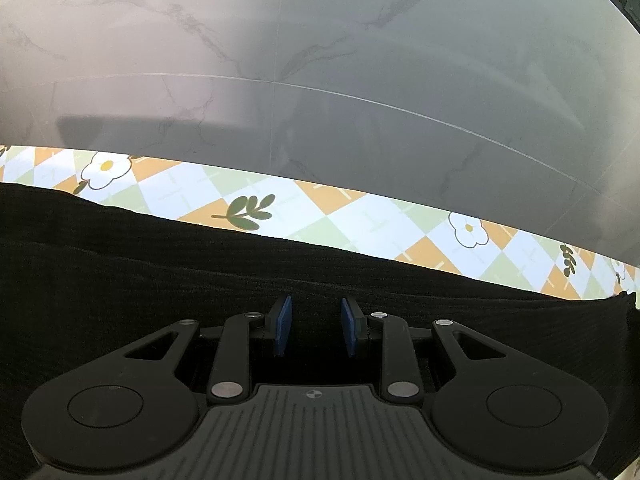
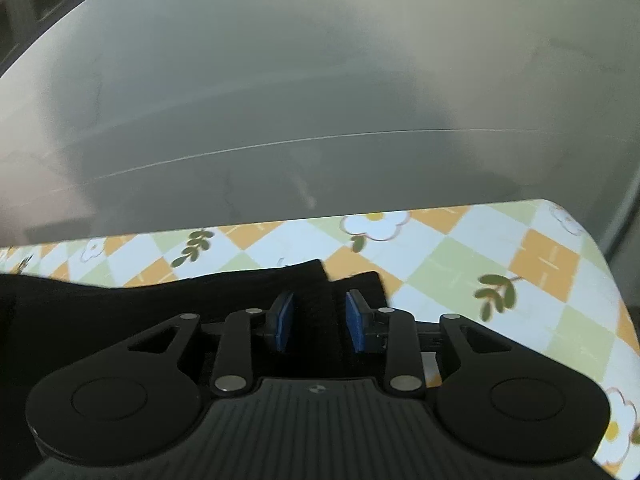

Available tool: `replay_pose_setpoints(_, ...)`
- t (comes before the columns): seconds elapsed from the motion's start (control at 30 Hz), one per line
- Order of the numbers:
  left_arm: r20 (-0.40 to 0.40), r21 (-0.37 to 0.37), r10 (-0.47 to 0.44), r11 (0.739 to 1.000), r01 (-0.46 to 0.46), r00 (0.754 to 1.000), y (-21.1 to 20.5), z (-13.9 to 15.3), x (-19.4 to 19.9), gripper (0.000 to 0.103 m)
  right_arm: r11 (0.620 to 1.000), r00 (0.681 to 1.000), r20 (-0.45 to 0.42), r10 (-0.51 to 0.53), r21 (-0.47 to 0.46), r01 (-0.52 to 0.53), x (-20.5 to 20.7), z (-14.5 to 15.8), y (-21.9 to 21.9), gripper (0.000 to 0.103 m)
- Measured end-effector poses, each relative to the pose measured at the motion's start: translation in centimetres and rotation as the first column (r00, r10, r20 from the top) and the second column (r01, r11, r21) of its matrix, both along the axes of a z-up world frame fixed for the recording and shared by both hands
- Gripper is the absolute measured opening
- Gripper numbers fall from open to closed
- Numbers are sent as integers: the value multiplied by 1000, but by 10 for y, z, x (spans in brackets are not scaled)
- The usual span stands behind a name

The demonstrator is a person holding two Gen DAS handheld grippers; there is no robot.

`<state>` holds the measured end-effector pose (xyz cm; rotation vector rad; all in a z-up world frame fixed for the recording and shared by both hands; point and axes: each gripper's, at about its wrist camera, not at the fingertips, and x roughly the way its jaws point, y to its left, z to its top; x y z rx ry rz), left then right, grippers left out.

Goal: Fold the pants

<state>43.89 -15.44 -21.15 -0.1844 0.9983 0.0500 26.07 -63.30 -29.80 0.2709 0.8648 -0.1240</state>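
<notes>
So both claws are down over the black pants, which are spread across a surface covered in a checkered cloth of orange, green and white diamonds with little flowers and leaf sprigs. Past the far edge of the surface there's a grey marbled tile floor.

From the left wrist view, the left claw sits right over the dark ribbed fabric, blue pads apart with a gap between them. It looks loose, not pinching anything, with fabric just lying underneath.

The right wrist view is a bit blurry. The right claw is at the right end of the pants, near the corner of the surface. A strip of the black fabric runs up between its blue pads, but there's daylight on both sides, so the pads aren't pressing on it. The end of the fabric sticks out just beyond the fingertips, lying on the checkered cloth.
</notes>
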Motion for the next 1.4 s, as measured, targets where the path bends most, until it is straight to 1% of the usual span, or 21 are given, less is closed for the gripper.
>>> replay_pose_setpoints(0.13, -1, 1, -5, 1000, 5, 1000, 1, 0, 0, 29, 997, 998, -28, 63, -33, -64, 14, -2, 6, 34)
replay_pose_setpoints(0.23, 1, -3, -4, 1000, 4, 1000, 2, -1, 0, 29, 994, 995, -44, 91, -61, -94, 22, -3, 9, 39)
replay_pose_setpoints(0.3, 5, -1, -5, 1000, 5, 1000, 2, -1, -1, 29, 994, 995, -47, 92, -59, -95, 25, -4, 7, 45)
replay_pose_setpoints(0.4, 9, 3, -7, 1000, 7, 1000, 1, -1, -2, 29, 996, 996, -30, 78, -29, -79, 25, -7, 3, 46)
replay_pose_setpoints(0.43, 10, 4, -7, 1000, 7, 1000, 1, -1, -2, 29, 997, 997, -28, 74, -17, -75, 25, -8, 4, 45)
replay_pose_setpoints(0.47, 11, 4, -7, 1000, 7, 1000, 1, -1, -2, 29, 997, 997, -27, 75, 15, -74, 25, -8, 5, 33)
replay_pose_setpoints(0.5, 12, 5, -8, 1000, 8, 1000, 0, -1, -3, 29, 997, 997, -27, 68, 41, -67, 24, -7, 6, 30)
replay_pose_setpoints(0.53, 14, 5, -10, 1000, 10, 1000, 0, -2, -3, 29, 997, 997, -29, 71, 40, -70, 23, -6, 8, 26)
replay_pose_setpoints(0.57, 15, 6, -12, 1000, 12, 1000, 0, -2, -4, 29, 996, 997, -27, 78, 32, -78, 21, -3, 11, 17)
replay_pose_setpoints(0.6, 14, 7, -14, 1000, 14, 1000, 0, -1, -4, 29, 998, 998, -24, 61, 32, -60, 19, 0, 13, 15)
replay_pose_setpoints(0.63, 13, 5, -15, 1000, 14, 1000, 1, -1, -3, 29, 999, 999, -16, 32, 24, -31, 15, 4, 15, 14)
replay_pose_setpoints(0.67, 12, 2, -14, 1000, 14, 1000, 1, -1, -3, 29, 1000, 1000, 12, -11, 13, 11, 8, 11, 17, 13)
replay_pose_setpoints(0.73, 12, 1, -16, 1000, 16, 1000, 1, -1, -2, 29, 996, 994, 66, -89, 25, 88, -10, 28, 19, 13)
replay_pose_setpoints(0.77, 13, 2, -20, 1000, 20, 1000, 1, -1, -2, 28, 994, 990, 85, -110, 20, 109, -19, 35, 21, 13)
replay_pose_setpoints(0.87, 18, 12, -26, 1000, 25, 1000, -3, -1, -3, 28, 990, 983, 129, -134, -31, 139, -43, 59, 33, 13)
replay_pose_setpoints(0.97, 24, -15, -35, 999, 36, 999, -6, 0, -4, 29, 983, 975, 161, -153, -73, 167, -59, 82, 38, 12)
replay_pose_setpoints(1.07, 30, -27, -70, 997, 71, 997, -17, 1, -5, 29, 973, 969, 174, -175, -119, 197, -68, 98, 37, 12)
replay_pose_setpoints(1.1, 32, -26, -79, 996, 79, 996, -21, 0, -5, 29, 970, 969, 162, -186, -127, 207, -68, 97, 34, 11)
replay_pose_setpoints(1.17, 38, -13, -89, 996, 89, 995, -30, -1, -3, 29, 964, 969, 130, -210, -138, 228, -64, 88, 21, 10)
replay_pose_setpoints(1.27, 49, 20, -97, 995, 96, 994, -39, -3, 0, 29, 964, 977, 61, -206, -159, 214, -50, 61, 11, 10)
replay_pose_setpoints(1.4, 61, 26, -94, 995, 93, 994, -38, -4, 4, 29, 966, 980, 6, -198, -168, 196, -31, 31, 3, 10)
